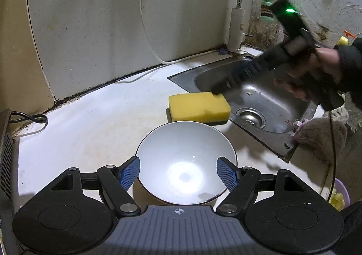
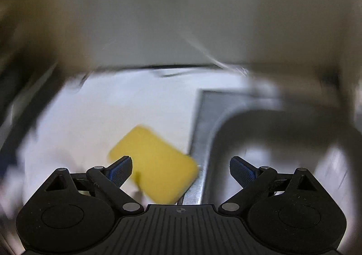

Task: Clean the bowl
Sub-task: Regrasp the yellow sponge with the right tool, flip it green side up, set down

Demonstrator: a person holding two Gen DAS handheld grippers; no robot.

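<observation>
Presently the bowl [image 1: 186, 164] sits upright on the white desk [image 1: 90, 123], cradled between the left tongs [image 1: 178, 172]. Both blue pads [image 1: 130, 174] appear to press its outer wall, so I read these tongs as clenched on the bowl. The sponge [image 1: 199, 107] lies just beyond the left tongs' tips, beside the sink [image 1: 260, 101]. The right tongs [image 2: 181, 170] are released and empty, the sponge below and ahead of them, untouched.

Handling, by judgement: the bowl looks glazed, rigid and breakable, slick if wet; grip across the wall below the rim. The sponge is soft and light; pinch its long sides.
</observation>
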